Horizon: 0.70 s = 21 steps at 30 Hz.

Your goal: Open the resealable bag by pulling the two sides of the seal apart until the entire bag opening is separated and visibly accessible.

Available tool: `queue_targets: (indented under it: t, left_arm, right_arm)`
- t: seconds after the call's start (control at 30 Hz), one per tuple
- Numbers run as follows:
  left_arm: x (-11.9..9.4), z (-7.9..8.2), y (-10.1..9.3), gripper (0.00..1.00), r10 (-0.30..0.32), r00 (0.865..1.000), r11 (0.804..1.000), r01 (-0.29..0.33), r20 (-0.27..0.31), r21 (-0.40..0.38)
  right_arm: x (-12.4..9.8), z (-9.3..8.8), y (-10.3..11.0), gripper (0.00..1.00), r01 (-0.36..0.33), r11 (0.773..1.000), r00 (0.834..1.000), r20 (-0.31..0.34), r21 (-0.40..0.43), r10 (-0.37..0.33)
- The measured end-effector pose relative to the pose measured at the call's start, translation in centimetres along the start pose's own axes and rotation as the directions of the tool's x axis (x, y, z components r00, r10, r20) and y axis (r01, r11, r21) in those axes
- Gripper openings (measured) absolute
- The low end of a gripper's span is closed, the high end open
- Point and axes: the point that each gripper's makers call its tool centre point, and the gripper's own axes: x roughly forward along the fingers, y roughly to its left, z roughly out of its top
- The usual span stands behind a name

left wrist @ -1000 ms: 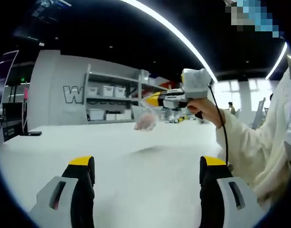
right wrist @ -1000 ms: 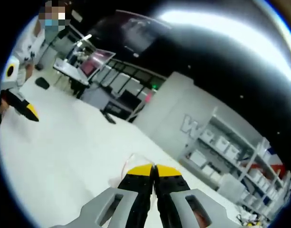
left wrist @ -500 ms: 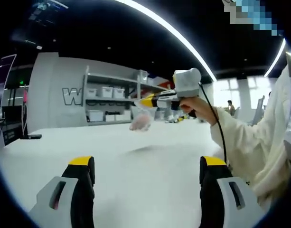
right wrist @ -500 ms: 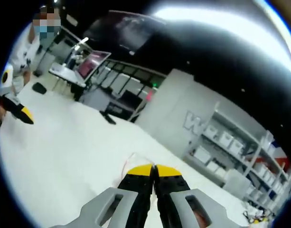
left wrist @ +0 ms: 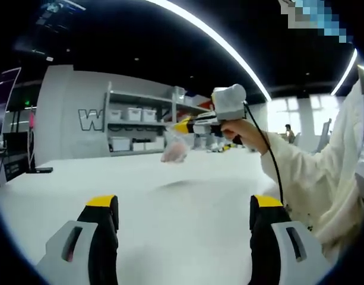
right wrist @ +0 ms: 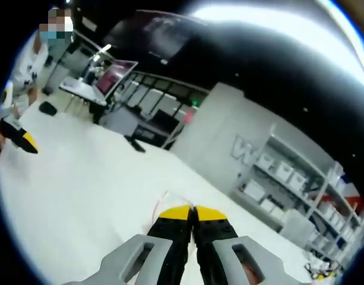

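Note:
In the left gripper view a clear resealable bag [left wrist: 174, 148] with something pink inside hangs above the white table [left wrist: 170, 225], pinched at its top edge by my right gripper [left wrist: 183, 126], which a hand holds up at centre right. My left gripper [left wrist: 184, 205] stands open low over the table, well short of the bag, nothing between its jaws. In the right gripper view my right gripper [right wrist: 192, 211] is shut, with a thin clear edge of the bag [right wrist: 165, 199] peeking out beside its yellow tips. My left gripper's yellow tip [right wrist: 24, 141] shows at far left.
A person's white sleeve [left wrist: 315, 178] fills the right side of the left gripper view. Grey shelving [left wrist: 140, 127] with white bins stands behind the table. A small dark object [left wrist: 39, 168] lies at the table's far left edge; desks with a monitor [right wrist: 116, 74] stand beyond.
The right gripper has carried the hanging bag slightly left and a little higher in the left gripper view. My left gripper has stayed open and still.

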Motion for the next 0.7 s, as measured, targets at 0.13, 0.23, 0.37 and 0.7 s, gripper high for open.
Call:
queue_targets:
  t: [0.13,0.23,0.37,0.7]
  left_arm:
    - [-0.1,-0.1,0.0,0.91,-0.002,1.000,1.000,0.002,-0.003,0.000]
    - [-0.1,-0.2,0.1,0.91,0.001,1.000,1.000,-0.001,-0.005,0.001]
    - [-0.1,-0.2,0.1,0.91,0.001,1.000,1.000,-0.001,-0.005,-0.001]
    - [-0.2,-0.1,0.5,0.91,0.007,1.000,1.000,-0.007,-0.003,-0.002]
  right_arm:
    - [0.5,-0.3,-0.3,0.00,0.000,1.000,1.000,-0.018,-0.016,0.000]
    - [0.8,-0.5,-0.4,0.00,-0.005,1.000,1.000,-0.027,-0.019,0.005]
    - [1.0,-0.5,-0.4,0.00,-0.011,1.000,0.999,-0.031,-0.016,0.010]
    - [1.7,-0.9,-0.6,0.00,-0.011,0.999,0.999,-0.052,-0.038,0.009]
